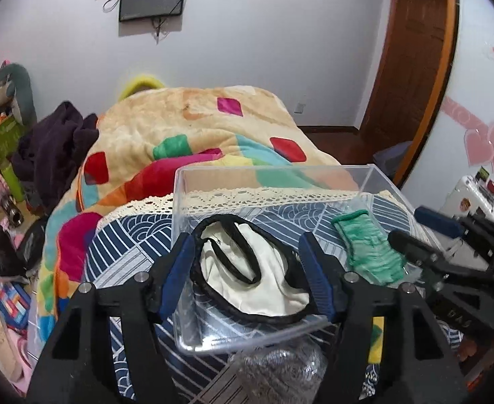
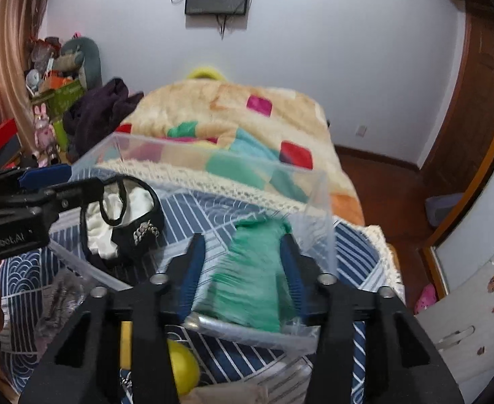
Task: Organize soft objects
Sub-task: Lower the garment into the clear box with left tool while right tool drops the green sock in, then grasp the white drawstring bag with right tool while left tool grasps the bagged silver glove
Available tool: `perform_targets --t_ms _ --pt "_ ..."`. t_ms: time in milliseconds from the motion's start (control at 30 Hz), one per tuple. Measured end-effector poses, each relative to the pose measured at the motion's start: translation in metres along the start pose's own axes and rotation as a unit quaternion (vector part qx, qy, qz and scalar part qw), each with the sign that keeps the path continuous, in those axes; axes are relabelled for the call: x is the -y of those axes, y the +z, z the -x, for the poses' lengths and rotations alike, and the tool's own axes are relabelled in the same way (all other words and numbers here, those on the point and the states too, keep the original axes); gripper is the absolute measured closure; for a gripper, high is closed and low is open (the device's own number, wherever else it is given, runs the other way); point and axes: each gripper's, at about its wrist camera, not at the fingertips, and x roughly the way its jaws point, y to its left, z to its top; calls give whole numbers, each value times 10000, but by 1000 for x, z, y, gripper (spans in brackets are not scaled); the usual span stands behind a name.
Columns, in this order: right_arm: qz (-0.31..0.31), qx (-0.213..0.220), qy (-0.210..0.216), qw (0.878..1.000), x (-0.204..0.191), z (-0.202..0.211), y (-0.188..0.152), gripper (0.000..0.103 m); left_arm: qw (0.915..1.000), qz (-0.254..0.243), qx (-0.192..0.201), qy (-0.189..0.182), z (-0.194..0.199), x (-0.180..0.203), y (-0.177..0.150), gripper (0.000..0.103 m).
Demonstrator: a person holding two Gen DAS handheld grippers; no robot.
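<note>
The clear plastic bin sits on the blue patterned cloth at the foot of the bed, its rigid thin walls the only hard edges near my work. The near rim lies at six o'clock under both my tools, and I judge it could catch a finger on the way down or out. Above the bin is open air, so straight up looks like the freest way to move.

Inside, at nine o'clock, lies the white cloth cap with black trim; it looks light, limp and easy to bunch, and I would pinch the trim band, not the loose crown. At three o'clock lies the green knitted glove, soft and stretchy, best taken across its middle.

My left gripper hangs wide open astride the cap, holding nothing. My right gripper is likewise spread wide on either side of the glove; the blur hides whether its pads touch.
</note>
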Motion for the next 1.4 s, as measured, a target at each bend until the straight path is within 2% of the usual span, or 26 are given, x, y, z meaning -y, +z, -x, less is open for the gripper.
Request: perform_targets --t_ms 100,167,267,333,567,867,967,1000,1133,1200,1233,1300,1333,1400 --pt "-3 195 42 9998 0 20 1 57 9999 -87 134 -15 15 4 -2 32" --pt "-16 319 75 9995 1 27 3 48 9997 -92 232 -37 25 4 -4 22" --pt "-73 576 27 9983 2 39 3 44 9995 -80 301 -12 37 4 -8 9" --pt "-97 703 35 9975 0 46 0 43 9996 -86 284 -32 44 3 -13 6" --pt "-106 714 142 9973 -5 52 -18 41 9997 -201 158 -22 52 7 -38 3" --pt "-298 143 343 9989 -3 38 -64 41 9987 -248 -436 -63 27 12 -88 4" --pt "-371 -38 442 9983 -5 32 -77 41 9985 -183 -505 -78 19 14 -97 4" --pt "-387 -88 476 9981 -5 30 -81 41 9988 -135 -469 -88 19 15 -100 5" --pt "-504 -272 573 9967 -4 23 -96 41 9984 -50 -457 -324 18 17 -103 31" --pt "-621 -308 685 9952 0 23 -97 59 9977 -45 -461 -488 19 19 -105 45" --pt "-669 -327 760 9943 2 24 -98 62 9973 -50 -464 -569 19 20 -105 54" --pt "-649 -285 774 9945 0 27 -98 72 9972 -100 -436 -605 21 21 -105 60" --pt "-626 -274 755 9948 -1 29 -99 76 9971 -143 -414 -624 22 23 -106 66" --pt "-575 -220 699 9957 -4 31 -100 81 9972 -219 -355 -617 27 24 -108 71"
